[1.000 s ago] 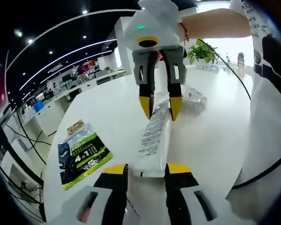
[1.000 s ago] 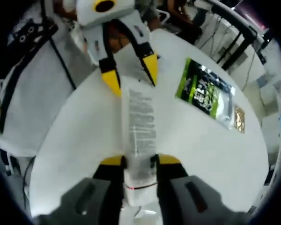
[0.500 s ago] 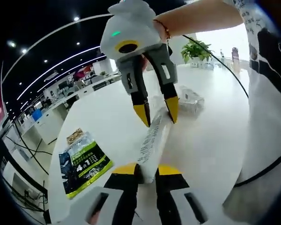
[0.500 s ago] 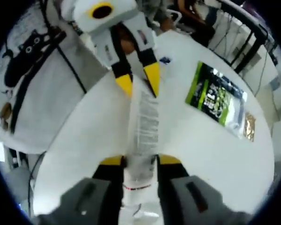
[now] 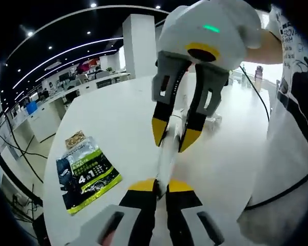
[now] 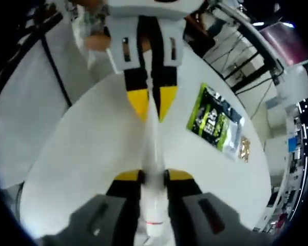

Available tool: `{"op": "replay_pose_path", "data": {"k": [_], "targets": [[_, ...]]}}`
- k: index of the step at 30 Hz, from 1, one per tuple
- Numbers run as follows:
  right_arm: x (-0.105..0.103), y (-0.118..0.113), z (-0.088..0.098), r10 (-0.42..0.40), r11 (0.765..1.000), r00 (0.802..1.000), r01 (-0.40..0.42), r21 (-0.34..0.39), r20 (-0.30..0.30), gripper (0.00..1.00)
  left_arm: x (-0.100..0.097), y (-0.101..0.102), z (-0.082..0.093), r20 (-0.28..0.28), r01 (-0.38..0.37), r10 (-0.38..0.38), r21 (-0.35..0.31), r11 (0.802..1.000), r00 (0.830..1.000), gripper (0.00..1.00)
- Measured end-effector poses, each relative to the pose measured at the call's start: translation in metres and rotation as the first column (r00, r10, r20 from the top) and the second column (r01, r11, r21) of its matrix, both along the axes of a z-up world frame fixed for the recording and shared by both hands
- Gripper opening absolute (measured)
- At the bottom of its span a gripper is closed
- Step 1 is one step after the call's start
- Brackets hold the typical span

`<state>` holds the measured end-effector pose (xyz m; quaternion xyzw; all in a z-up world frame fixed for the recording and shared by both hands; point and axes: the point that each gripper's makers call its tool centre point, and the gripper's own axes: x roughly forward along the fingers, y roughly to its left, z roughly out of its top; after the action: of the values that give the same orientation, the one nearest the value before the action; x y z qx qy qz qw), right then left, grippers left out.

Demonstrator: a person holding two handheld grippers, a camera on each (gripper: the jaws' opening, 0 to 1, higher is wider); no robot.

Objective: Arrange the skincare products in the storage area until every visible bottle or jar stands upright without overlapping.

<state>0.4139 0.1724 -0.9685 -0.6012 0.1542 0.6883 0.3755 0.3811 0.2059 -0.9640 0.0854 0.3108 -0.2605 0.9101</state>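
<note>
gripping one white tube [image 5: 167,154], left tool [image 5: 161,185], right tool [image 6: 153,176], above table [image 5: 118,118]

The left claw [image 5: 161,185] pinches the near end of a white tube [image 5: 166,160], seen edge-on above the white tabletop [image 5: 118,118]. The right claw [image 5: 170,136] grips the tube's far end. A green-and-black pouch [image 5: 87,172] lies flat on the tabletop, well apart.

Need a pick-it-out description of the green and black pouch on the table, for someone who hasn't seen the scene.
Start at the big round white table. Near its edge, off to one side of the two grippers clamped on a white tube, a flat pouch lies face up. It is the only dark item there: black and lime green, with a clear window showing brown contents.
</note>
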Motion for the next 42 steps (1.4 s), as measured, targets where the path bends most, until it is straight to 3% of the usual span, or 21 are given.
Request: {"op": "replay_pose_path", "data": {"k": [4, 6, 10, 12, 15, 16, 19, 23, 25, 28, 32, 34, 35, 42], "targets": [[0.003, 0.0, 0.0, 0.012, 0.999, 0.999, -0.013, -0.038, -0.032, 0.13, -0.002, 0.0, 0.0, -0.012, -0.018, 0.018, -0.019, 1.0, 1.0, 0.07], [0.003, 0.0, 0.0, 0.011, 0.999, 0.998, -0.012, -0.029, -0.065, 0.12, -0.001, -0.001, 0.002, -0.029, -0.071, 0.069, -0.089, 0.993, 0.997, 0.09], [0.007, -0.002, 0.002, -0.039, 0.999, 0.993, 0.039, 0.004, -0.112, 0.11, 0.003, 0.007, 0.016, 0.03, -0.16, 0.168, -0.176, 0.971, 0.985, 0.22], [0.009, -0.003, 0.006, -0.059, 0.998, 0.99, 0.062, 0.024, -0.129, 0.11, -0.001, 0.009, 0.018, 0.022, -0.163, 0.17, -0.179, 0.97, 0.985, 0.22], [0.005, 0.004, 0.021, -0.099, 0.987, 0.972, 0.124, 0.104, -0.215, 0.11, 0.001, 0.017, 0.022, 0.053, -0.195, 0.206, -0.164, 0.967, 0.977, 0.24], [0.004, 0.007, 0.027, -0.114, 0.979, 0.961, 0.151, 0.135, -0.25, 0.11, 0.001, 0.019, 0.024, 0.058, -0.207, 0.219, -0.173, 0.963, 0.974, 0.25], [0.004, 0.008, 0.034, -0.122, 0.967, 0.952, 0.178, 0.182, -0.279, 0.11, 0.003, 0.017, 0.028, 0.034, -0.226, 0.243, -0.255, 0.94, 0.969, 0.25], [0.007, 0.005, 0.037, -0.152, 0.945, 0.94, 0.229, 0.234, -0.305, 0.12, 0.007, 0.017, 0.035, 0.05, -0.226, 0.25, -0.284, 0.932, 0.967, 0.25], [0.006, 0.004, 0.041, -0.169, 0.931, 0.927, 0.262, 0.254, -0.335, 0.12, 0.011, 0.016, 0.042, 0.06, -0.229, 0.265, -0.345, 0.91, 0.962, 0.24], [0.005, 0.004, 0.05, -0.184, 0.904, 0.903, 0.31, 0.293, -0.389, 0.12, 0.011, 0.016, 0.039, 0.039, -0.236, 0.266, -0.352, 0.906, 0.963, 0.23], [0.006, 0.006, 0.063, -0.183, 0.868, 0.887, 0.349, 0.354, -0.425, 0.12, 0.009, 0.011, 0.04, 0.028, -0.233, 0.262, -0.378, 0.896, 0.965, 0.22], [0.002, 0.009, 0.07, -0.177, 0.845, 0.863, 0.38, 0.376, -0.474, 0.12, 0.012, 0.001, 0.056, 0.045, -0.205, 0.254, -0.465, 0.862, 0.966, 0.22], [0.0, 0.009, 0.072, -0.17, 0.837, 0.85, 0.392, 0.382, -0.499, 0.12, 0.013, 0.0, 0.061, 0.057, -0.196, 0.253, -0.482, 0.854, 0.966, 0.21], [0.0, 0.006, 0.07, -0.191, 0.814, 0.836, 0.428, 0.394, -0.515, 0.12, 0.018, -0.005, 0.071, 0.093, -0.166, 0.235, -0.468, 0.868, 0.968, 0.19]]}}
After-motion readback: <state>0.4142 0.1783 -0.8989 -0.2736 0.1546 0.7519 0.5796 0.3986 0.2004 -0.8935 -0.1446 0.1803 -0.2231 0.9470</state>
